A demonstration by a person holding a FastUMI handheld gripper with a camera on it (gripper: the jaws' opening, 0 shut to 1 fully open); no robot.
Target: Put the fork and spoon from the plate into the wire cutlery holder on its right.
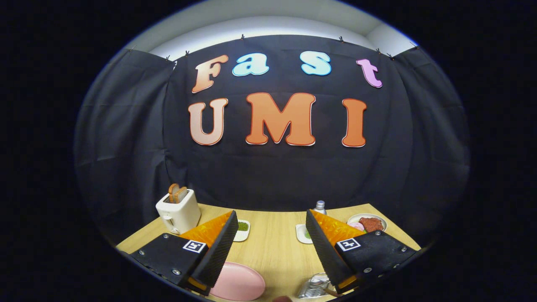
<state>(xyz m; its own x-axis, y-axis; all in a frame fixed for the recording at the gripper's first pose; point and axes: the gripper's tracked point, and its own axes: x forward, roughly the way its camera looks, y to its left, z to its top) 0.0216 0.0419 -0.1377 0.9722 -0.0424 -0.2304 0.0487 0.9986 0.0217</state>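
The gripper (270,222) gapes wide, empty, above the pink plate (237,284) and wire cutlery holder (314,287).

Pink plate (238,286): we record it low in the frame, left of centre, lying flat on the wooden table, round and glossy, its left part behind a finger. We cannot make out a fork or spoon on it.

Wire cutlery holder (312,287): silvery metal, we note it at the bottom, right of the plate, apart from it, partly hidden.
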